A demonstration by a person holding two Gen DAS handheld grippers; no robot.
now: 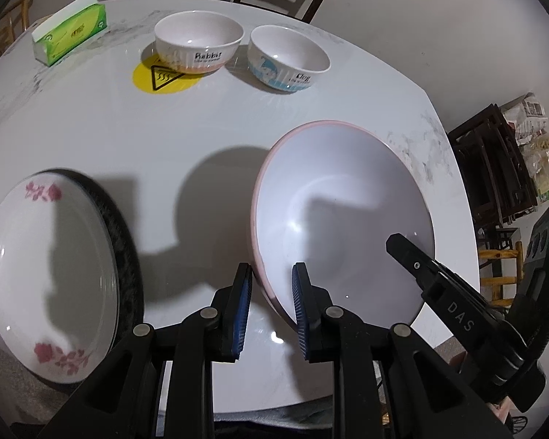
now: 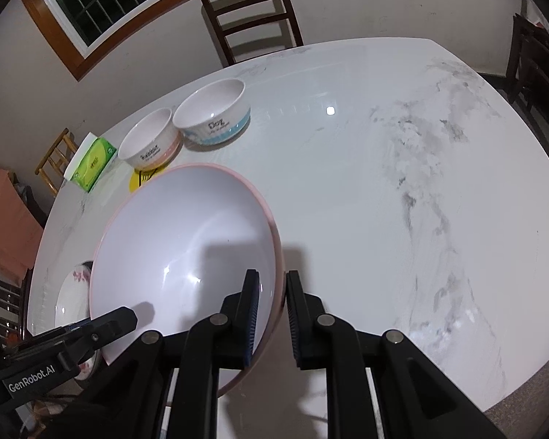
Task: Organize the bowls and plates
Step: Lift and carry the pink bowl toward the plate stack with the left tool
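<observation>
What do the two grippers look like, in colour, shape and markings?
Both are black, with angular linkage arms joined by round silver pivot pins. The left gripper and right gripper have flat fingers lined with ribbed blue pads. White lettering reads "DAS" on the right one, "GenRobot.AI" on the left.

A home dining room

We see a white marble-look tabletop (image 2: 347, 190) with dark wooden chairs (image 2: 254, 18) drawn up to it, a wood-framed barred window (image 2: 102, 3), cartoon-printed bowls (image 1: 199, 42), a flowered plate (image 1: 49, 278) and a green tissue pack (image 1: 69, 34).
</observation>
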